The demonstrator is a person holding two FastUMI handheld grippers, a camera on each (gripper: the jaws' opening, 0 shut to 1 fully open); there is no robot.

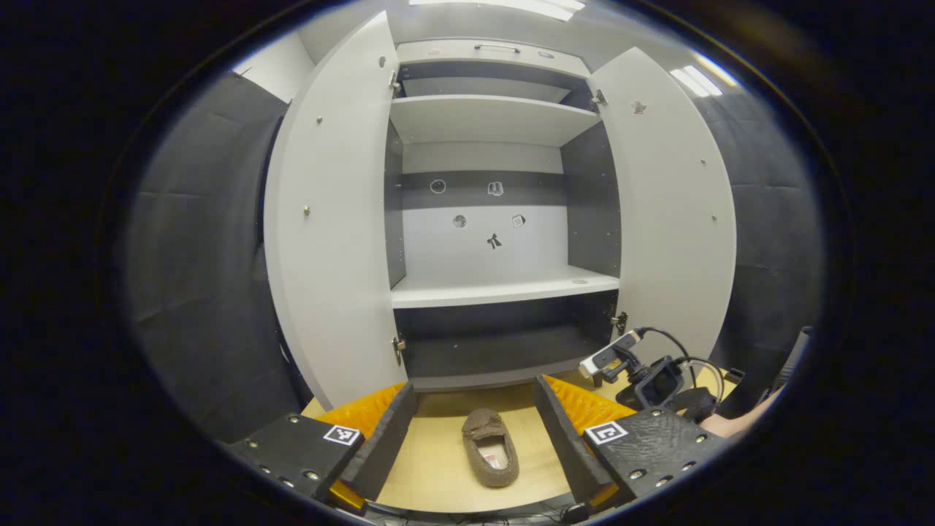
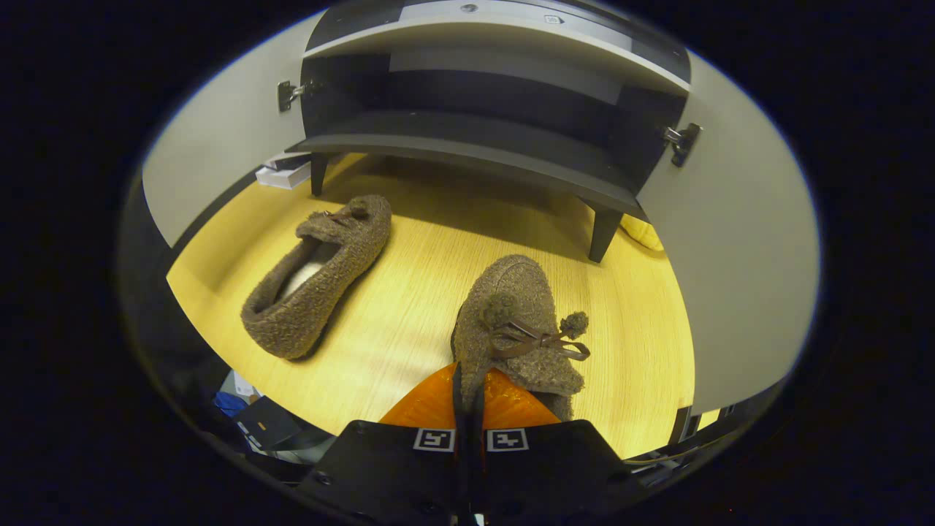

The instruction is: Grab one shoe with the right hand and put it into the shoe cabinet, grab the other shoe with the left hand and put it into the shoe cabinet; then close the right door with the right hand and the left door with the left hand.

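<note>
Dark padded wall panels (image 1: 197,241) are seen on either side, and a pale wood floor (image 2: 409,307) is lit from above by ceiling light strips (image 1: 697,80) (bright and rectangular). A small white box (image 2: 281,174) lies by the wall.

The left claw (image 1: 475,431) is held level with its fingers spread wide apart. The right claw (image 2: 467,398) tilts downward, its fingers pressed almost together.

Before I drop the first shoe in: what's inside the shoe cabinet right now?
The shoe cabinet stands open and its visible shelves are bare; both shoes, one gripped by the right gripper, the other, sit on the floor. The bottom compartment is dark, so its back is unclear.
</note>
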